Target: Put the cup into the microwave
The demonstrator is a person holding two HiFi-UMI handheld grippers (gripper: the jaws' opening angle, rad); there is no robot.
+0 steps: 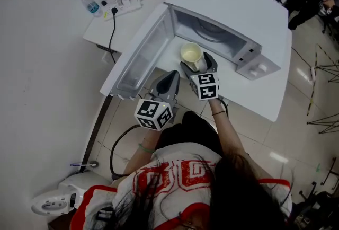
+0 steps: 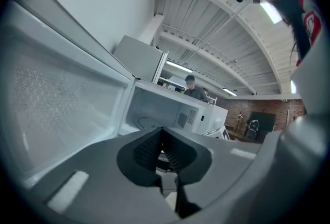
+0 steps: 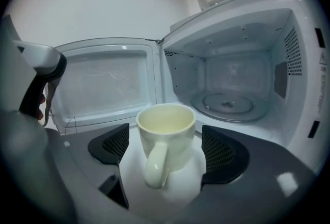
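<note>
A cream cup (image 1: pixel 191 55) (image 3: pixel 166 138) stands upright on the white table just in front of the open white microwave (image 1: pixel 228 6) (image 3: pixel 234 76), its handle toward me. My right gripper (image 1: pixel 196 62) (image 3: pixel 167 149) is open around the cup, with a gap between each pad and the cup's sides. Inside the cavity lies the glass turntable (image 3: pixel 230 105), with nothing on it. The microwave door (image 1: pixel 142 56) (image 3: pixel 103 83) (image 2: pixel 51 94) is swung wide to the left. My left gripper (image 1: pixel 171 75) (image 2: pixel 162 148) is shut on nothing, below the door's edge and left of the right gripper.
On the table behind the door lie a power strip (image 1: pixel 124 5) with cables and a water bottle (image 1: pixel 90 5). A white appliance (image 1: pixel 53 203) sits on the floor at lower left. A person (image 2: pixel 192 89) stands far off behind the microwave.
</note>
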